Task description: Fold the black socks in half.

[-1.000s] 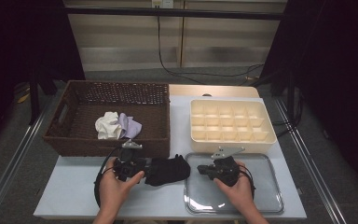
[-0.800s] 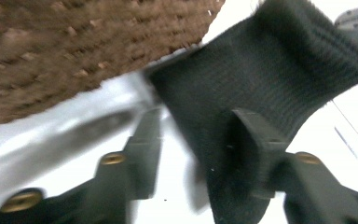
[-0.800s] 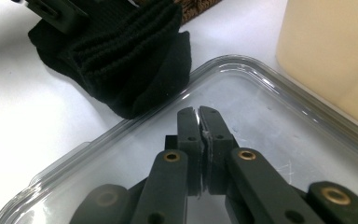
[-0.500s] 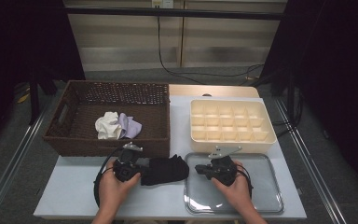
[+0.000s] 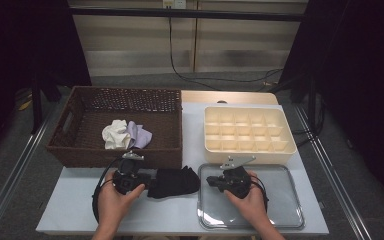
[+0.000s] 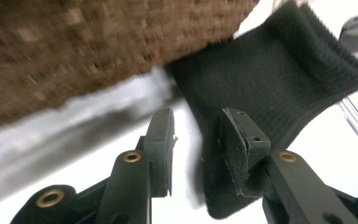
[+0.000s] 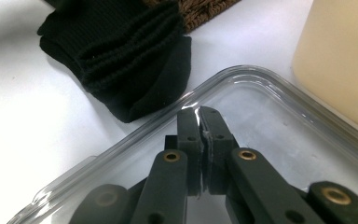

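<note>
High view: a white table [image 5: 180,215] carries a dark woven wicker basket [image 5: 80,150] at the left rear, a cream plastic box [image 5: 250,131] divided into square compartments at the right rear, and a clear shallow tray [image 5: 280,220] with rounded corners at the right front. Crumpled white and lilac cloths [image 5: 126,135] lie inside the basket. The black sock [image 5: 174,181], a soft folded knit, lies on the table between the basket front and the tray, just left of the tray edge. The left gripper [image 5: 142,181] sits at the sock's left end; the right gripper [image 5: 211,181] rests over the tray. Left gripper view: the ribbed black sock [image 6: 270,84] lies beside the blurred wicker wall; the jaws have just been opening and stand apart, one pad [image 6: 237,140] against the fabric, the other clear of it, so the sock is released. Right gripper view: the jaws are clenched together, gripping nothing, just above the glossy tray rim [image 7: 135,135]; the sock's layered cuff [image 7: 121,56] lies beyond.
</note>
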A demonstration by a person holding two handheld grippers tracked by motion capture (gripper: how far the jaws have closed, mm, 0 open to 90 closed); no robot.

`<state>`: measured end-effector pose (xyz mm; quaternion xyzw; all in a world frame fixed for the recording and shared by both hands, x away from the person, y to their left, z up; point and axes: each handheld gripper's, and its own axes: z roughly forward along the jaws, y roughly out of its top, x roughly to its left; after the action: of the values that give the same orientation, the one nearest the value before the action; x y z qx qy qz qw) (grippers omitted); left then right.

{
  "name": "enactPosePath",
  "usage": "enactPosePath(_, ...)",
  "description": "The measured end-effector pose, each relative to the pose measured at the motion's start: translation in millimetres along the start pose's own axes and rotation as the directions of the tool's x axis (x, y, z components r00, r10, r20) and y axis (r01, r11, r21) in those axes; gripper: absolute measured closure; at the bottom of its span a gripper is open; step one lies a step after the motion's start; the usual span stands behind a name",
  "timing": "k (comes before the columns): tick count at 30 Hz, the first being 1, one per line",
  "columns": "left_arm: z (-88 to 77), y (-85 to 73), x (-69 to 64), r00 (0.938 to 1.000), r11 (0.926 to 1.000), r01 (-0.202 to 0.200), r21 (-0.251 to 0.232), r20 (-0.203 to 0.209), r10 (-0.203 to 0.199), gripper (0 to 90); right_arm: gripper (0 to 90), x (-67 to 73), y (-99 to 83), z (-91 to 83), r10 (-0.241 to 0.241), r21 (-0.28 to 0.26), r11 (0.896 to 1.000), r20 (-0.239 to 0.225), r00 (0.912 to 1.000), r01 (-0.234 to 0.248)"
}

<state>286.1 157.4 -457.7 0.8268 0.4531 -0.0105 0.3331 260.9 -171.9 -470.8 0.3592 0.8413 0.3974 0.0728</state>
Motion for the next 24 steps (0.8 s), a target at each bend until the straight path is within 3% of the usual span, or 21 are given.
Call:
enactPosePath(4, 4.1, -3.5, 0.2, 1.0000, 0.9999, -0.005, 0.016, 0.008, 0.004, 67.7, 87.5, 0.9, 1.7, -1.0, -0.004, -0.009, 1.000, 0.001, 1.0000, 0.004)
enactPosePath(10, 7.6, -3.2, 1.2, 0.9988, 0.9995, 0.006, 0.030, 0.049, -0.008, 86.0, 87.5, 3.2, 9.2, 2.4, -0.009, -0.015, 1.000, -0.008, 0.9999, 0.009)
enactPosePath(15, 4.6, -1.1, 2.1, 0.9979, 0.9993, 0.013, 0.035, 0.063, -0.015, 87.7, 87.5, 6.7, 13.3, 13.6, -0.012, -0.001, 1.000, -0.018, 0.9998, 0.012)
enactPosePath(20, -7.1, 5.7, -0.2, 0.9948, 0.9995, 0.032, 0.005, 0.097, -0.032, 87.4, 87.4, 9.6, 10.1, 20.9, -0.018, 0.014, 1.000, -0.035, 0.9992, 0.019)
enactPosePath(24, -15.1, 14.2, -3.9, 0.9951, 0.9999, 0.002, 0.013, 0.098, -0.003, 87.1, 87.1, 10.9, 10.5, 19.6, -0.018, 0.022, 1.000, -0.042, 0.9989, 0.019)
